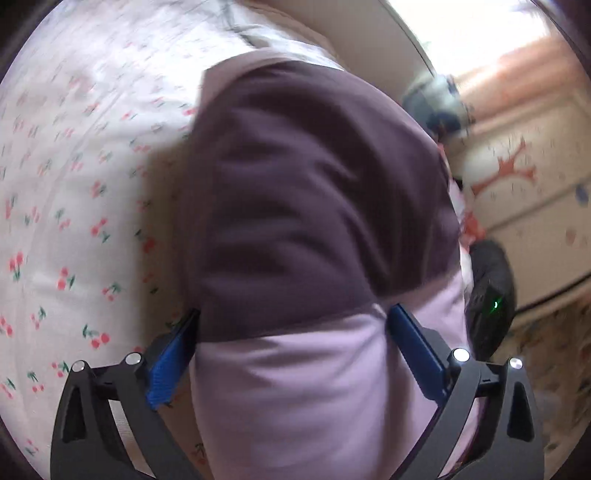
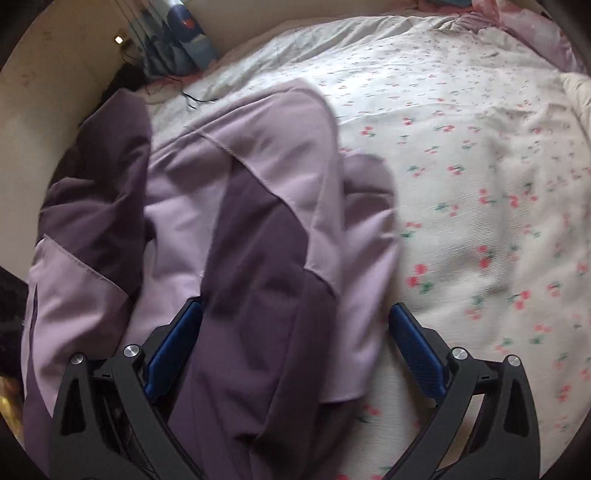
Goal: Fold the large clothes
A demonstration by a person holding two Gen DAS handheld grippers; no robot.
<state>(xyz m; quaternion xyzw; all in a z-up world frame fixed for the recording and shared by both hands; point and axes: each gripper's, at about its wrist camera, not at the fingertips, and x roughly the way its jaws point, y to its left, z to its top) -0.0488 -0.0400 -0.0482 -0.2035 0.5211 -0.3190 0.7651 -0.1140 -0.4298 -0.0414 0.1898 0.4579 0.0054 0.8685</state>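
Home bedroom. Bed (image 2: 461,155) under a white cherry-print cover; pink bedding (image 2: 524,33) bunched at its far edge; cream wall (image 2: 44,92) alongside; patterned floor mat (image 1: 546,369) and decorated cream cabinet (image 1: 524,206) beside it.

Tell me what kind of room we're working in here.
Most likely a bedroom. The two-tone purple garment lies on a bed covered by a white cherry-print sheet, with a cream wall behind it and a patterned cabinet or drawer front beside the bed.

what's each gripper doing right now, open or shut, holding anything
Left gripper: open, purple garment between the jaws, not clamped.
Right gripper: open, same garment lying between the jaws, not gripped.
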